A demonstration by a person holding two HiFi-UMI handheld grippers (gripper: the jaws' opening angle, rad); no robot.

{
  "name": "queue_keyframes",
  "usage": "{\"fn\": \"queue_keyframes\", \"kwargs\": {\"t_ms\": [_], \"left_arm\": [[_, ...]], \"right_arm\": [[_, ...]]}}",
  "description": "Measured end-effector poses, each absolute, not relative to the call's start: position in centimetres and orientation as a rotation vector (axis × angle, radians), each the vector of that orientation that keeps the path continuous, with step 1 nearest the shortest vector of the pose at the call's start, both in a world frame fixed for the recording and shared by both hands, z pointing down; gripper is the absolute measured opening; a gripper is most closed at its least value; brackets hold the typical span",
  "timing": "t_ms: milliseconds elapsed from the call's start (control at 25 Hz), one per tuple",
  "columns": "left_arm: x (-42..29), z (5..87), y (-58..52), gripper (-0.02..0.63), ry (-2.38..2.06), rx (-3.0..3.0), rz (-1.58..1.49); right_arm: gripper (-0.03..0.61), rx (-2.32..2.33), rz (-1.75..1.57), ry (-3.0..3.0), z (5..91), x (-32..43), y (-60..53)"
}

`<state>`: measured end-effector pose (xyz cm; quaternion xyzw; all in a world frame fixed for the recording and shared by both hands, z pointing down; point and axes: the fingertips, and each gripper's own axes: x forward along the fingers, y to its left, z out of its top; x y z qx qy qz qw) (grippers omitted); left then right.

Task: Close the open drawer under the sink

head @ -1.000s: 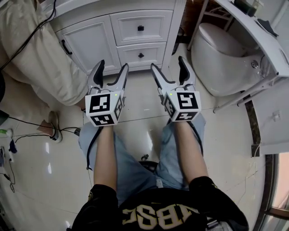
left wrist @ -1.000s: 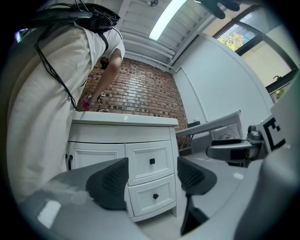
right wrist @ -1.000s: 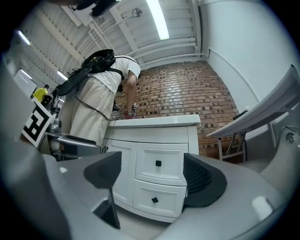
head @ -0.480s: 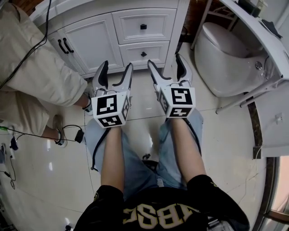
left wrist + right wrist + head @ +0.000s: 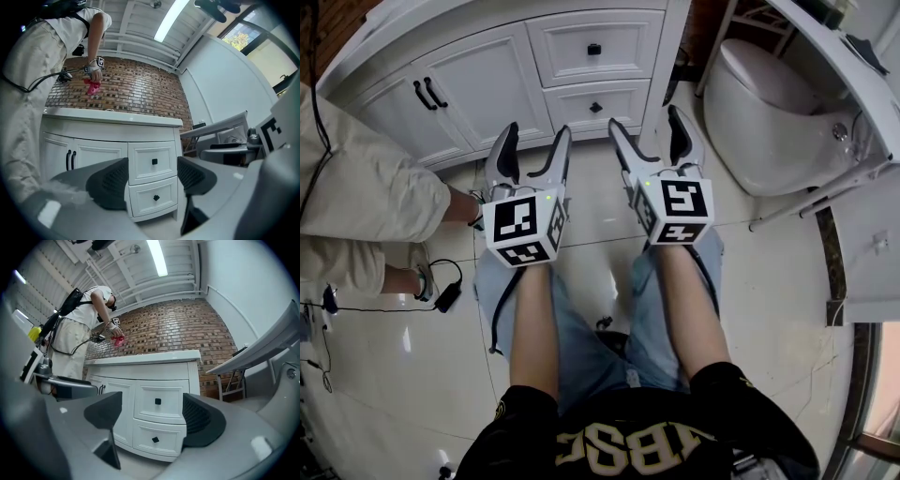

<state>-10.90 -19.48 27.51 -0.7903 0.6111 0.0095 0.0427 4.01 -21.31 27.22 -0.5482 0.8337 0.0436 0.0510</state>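
The white vanity (image 5: 487, 70) stands ahead of me, with two stacked drawers at its right end. The upper drawer (image 5: 593, 47) and lower drawer (image 5: 595, 106) each carry a black knob, and both fronts look level with the cabinet face. My left gripper (image 5: 534, 133) is open and empty, a short way in front of the vanity's base. Beside it, my right gripper (image 5: 644, 120) is also open and empty. The left gripper (image 5: 152, 180) frames both drawers (image 5: 153, 161) between its pads. Through the right gripper (image 5: 154, 420) I see the same drawers (image 5: 157, 401).
A person in beige clothes (image 5: 366, 206) stands at the left, close to the cabinet doors (image 5: 427, 94). A white toilet (image 5: 769, 103) sits at the right, under a white slanted rack (image 5: 853, 75). A cable and adapter (image 5: 445, 295) lie on the tiled floor.
The person in beige has shifted left, uncovering the cabinet doors. Both grippers have stayed open and hardly moved.
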Motion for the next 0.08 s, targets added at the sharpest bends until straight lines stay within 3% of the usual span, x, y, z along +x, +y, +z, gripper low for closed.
{"fn": "queue_keyframes", "kwargs": {"t_ms": [80], "left_arm": [[-10.91,27.6,-19.51,0.328,1.869,-2.418,0.03]], "right_arm": [[0.397,-1.668,0.13,2.537,27.33,4.04,-21.35]]}}
